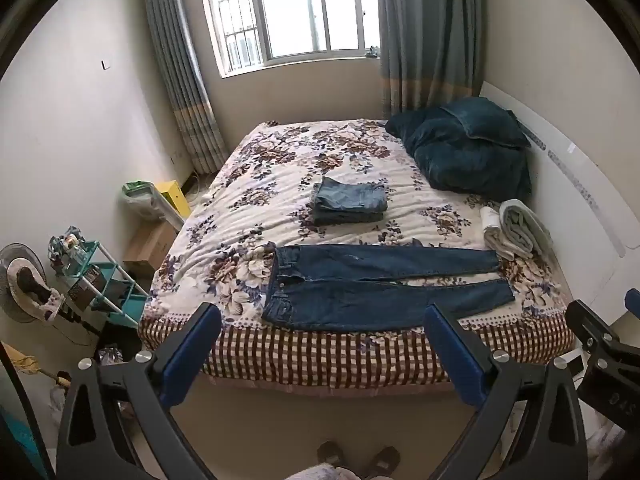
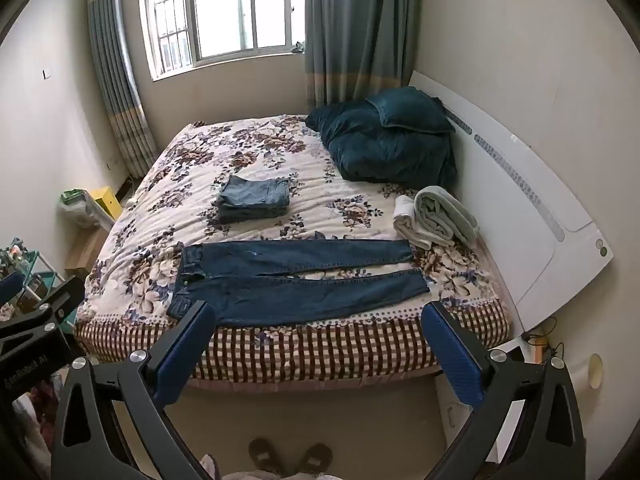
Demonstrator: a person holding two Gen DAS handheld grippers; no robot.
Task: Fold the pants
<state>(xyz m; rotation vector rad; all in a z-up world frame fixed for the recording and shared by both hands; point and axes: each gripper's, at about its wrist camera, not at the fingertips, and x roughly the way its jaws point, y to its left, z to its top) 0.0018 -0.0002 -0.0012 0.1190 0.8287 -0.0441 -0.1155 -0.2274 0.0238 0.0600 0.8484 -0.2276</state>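
A pair of dark blue jeans [image 1: 376,284] lies flat near the front edge of the bed [image 1: 280,184], waistband to the left, legs stretched right and slightly apart; it also shows in the right wrist view [image 2: 296,280]. My left gripper [image 1: 322,320] is open and empty, held in the air in front of the bed edge, short of the jeans. My right gripper [image 2: 318,320] is open and empty too, at the same distance from the bed [image 2: 224,160]. A folded lighter pair of jeans [image 1: 350,200] lies mid-bed, also seen in the right wrist view [image 2: 254,198].
Dark teal bedding and a pillow [image 1: 464,148] sit at the back right by the white headboard [image 2: 520,200]. Rolled towels [image 1: 516,228] lie right of the jeans. A teal shelf rack [image 1: 104,280], boxes and a fan stand left of the bed. Slippers [image 2: 290,458] are on the floor below.
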